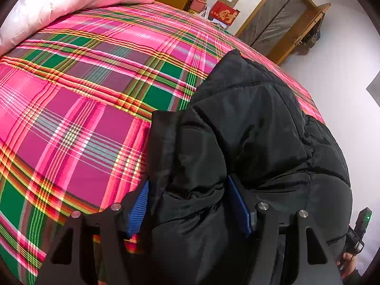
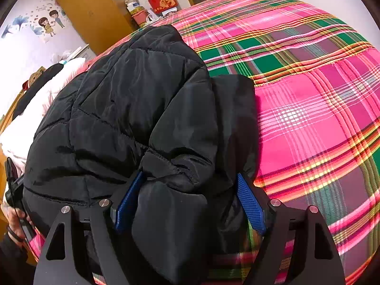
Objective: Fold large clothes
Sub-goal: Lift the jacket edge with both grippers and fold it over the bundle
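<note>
A black puffer jacket (image 1: 249, 123) lies bunched on the pink plaid bedspread (image 1: 78, 109). My left gripper (image 1: 188, 207) straddles a thick fold at the jacket's near left edge. Its blue pads (image 1: 139, 207) stand wide apart, and the puffy fabric fills the gap without looking squeezed. In the right wrist view the same jacket (image 2: 133, 109) fills the left half. My right gripper (image 2: 188, 204) straddles the fold at its near right edge. Its pads (image 2: 250, 204) are also spread wide, the right one just clear of the cloth, over the bedspread (image 2: 308, 109).
A white quilt (image 1: 78, 2) is heaped at the far end of the bed. Wooden cabinets (image 2: 95, 11), a red box (image 2: 163, 2) and a wood-framed panel (image 1: 280, 21) stand against the walls. A person's hand (image 2: 14, 216) holds the other gripper at the jacket's edge.
</note>
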A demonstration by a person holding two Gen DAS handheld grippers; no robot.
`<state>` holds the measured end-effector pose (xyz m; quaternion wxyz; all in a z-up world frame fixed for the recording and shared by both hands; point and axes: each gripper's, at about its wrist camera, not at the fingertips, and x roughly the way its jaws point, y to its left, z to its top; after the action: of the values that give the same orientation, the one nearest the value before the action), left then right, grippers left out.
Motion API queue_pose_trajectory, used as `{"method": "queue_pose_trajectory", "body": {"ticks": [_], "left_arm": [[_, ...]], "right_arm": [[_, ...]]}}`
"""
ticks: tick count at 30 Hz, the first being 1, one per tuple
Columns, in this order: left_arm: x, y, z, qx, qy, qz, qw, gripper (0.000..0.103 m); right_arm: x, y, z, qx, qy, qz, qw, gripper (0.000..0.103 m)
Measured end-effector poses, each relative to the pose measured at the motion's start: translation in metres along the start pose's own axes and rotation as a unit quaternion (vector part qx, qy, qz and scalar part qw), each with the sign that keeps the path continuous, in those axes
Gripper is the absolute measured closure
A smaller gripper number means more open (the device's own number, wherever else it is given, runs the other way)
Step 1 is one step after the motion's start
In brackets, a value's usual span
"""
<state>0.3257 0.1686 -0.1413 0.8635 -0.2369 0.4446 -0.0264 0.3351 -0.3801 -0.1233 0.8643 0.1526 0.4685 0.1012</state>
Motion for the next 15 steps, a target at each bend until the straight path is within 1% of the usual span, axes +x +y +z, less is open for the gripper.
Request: {"method": "queue_pose_trajectory", "body": {"ticks": [9,11,13,14,15], "left_arm": [[-0.002,0.0,-0.005,-0.006,-0.009,-0.002,0.9999,0.036],[-0.003,0.0,-0.006,-0.009,-0.009,-0.003,0.9999,0.036],[-0.003,0.0,-0.006,-0.009,-0.009,-0.003,0.9999,0.036],[-0.003,0.0,-0.006,-0.008,-0.009,-0.003,0.9999,0.036],[-0.002,0.0,-0.005,-0.008,-0.009,-0.002,0.9999,0.036]], "right_arm": [[0.004,-0.003,0.001,0.017,-0.016,0.017,1.0,0.025],[-0.001,-0.002,0.0,0.02,-0.024,0.015,0.999,0.025],[-0.014,-0.001,-0.003,0.027,-0.043,0.006,0.999,0.024],[-0.02,0.0,-0.006,0.024,-0.054,-0.003,0.998,0.023],[-0.023,0.001,-0.008,0.02,-0.059,-0.01,0.998,0.018]]}}
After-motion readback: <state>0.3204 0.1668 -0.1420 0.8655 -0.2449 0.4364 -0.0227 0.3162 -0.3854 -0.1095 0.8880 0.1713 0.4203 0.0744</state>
